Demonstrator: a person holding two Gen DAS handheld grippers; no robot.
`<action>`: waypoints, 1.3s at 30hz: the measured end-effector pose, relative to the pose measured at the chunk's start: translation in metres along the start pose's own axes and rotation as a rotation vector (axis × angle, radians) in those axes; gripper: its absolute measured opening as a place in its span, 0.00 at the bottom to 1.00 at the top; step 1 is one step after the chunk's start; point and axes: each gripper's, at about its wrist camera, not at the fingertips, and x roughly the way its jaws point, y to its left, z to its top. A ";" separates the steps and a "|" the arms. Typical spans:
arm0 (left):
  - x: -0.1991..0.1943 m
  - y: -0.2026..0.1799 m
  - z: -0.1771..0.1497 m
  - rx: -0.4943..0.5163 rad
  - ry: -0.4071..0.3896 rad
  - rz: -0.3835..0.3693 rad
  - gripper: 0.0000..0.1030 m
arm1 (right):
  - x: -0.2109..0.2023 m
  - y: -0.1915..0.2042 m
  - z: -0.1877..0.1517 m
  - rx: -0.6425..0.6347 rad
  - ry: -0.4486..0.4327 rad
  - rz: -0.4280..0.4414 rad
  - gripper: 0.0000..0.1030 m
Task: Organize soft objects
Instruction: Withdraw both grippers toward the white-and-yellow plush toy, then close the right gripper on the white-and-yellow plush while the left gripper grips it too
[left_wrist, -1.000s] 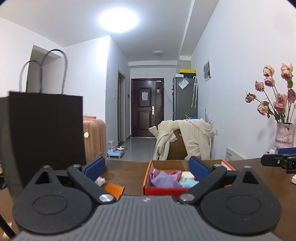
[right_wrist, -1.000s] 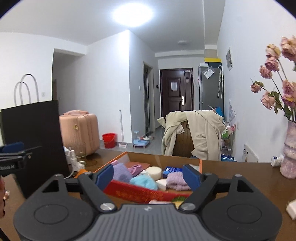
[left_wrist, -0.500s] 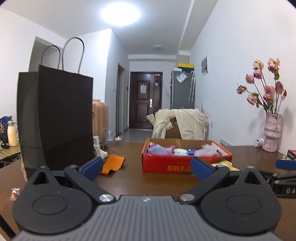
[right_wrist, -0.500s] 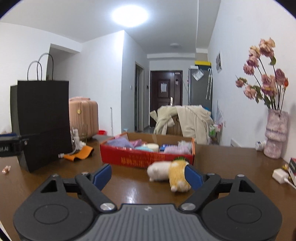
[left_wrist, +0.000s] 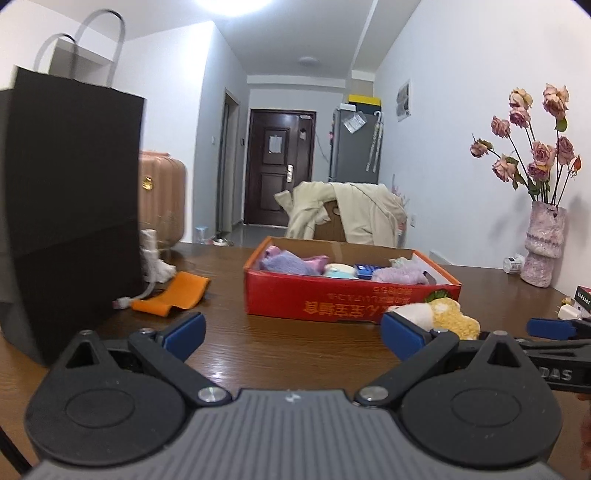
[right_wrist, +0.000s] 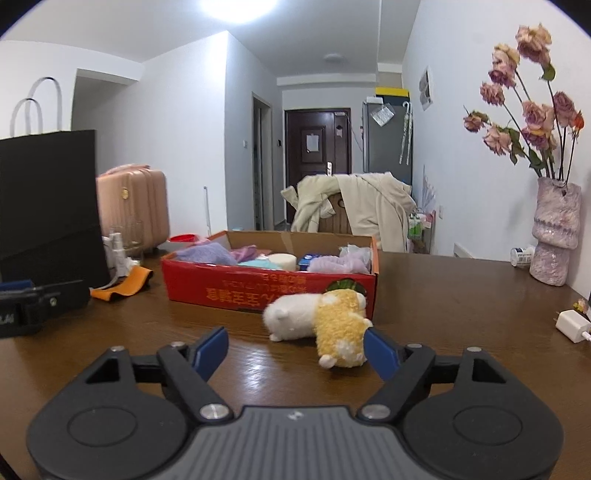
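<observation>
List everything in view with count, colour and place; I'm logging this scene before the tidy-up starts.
Cardboard box: one, red outside, mid table, holding soft items.
Fluffy cloths in the box: several, purple, pink, teal; exact count unclear.
Plush toy: one, white and yellow, on the table in front of the box.
Orange cloth: one, left of the box.
Paper bag: one, black, far left.
Vase of roses: one, pink, right by the wall.
Charger: one, white, right table edge.
Suitcase: one, pink, behind the table.
Coat on a chair: one, cream, behind the box.
Left tool: open, blue pads, nothing between.
Right tool: jaws closing, near the plush, not gripping.
</observation>
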 end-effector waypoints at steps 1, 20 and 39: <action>0.008 -0.004 0.001 0.001 0.009 -0.007 1.00 | 0.009 -0.003 0.001 0.007 0.010 -0.006 0.70; 0.116 -0.012 0.006 -0.042 0.067 0.013 0.99 | 0.088 -0.016 0.010 0.115 0.155 0.315 0.53; 0.098 0.024 -0.024 -0.210 0.241 -0.162 0.50 | 0.155 0.002 0.018 0.259 0.231 0.340 0.36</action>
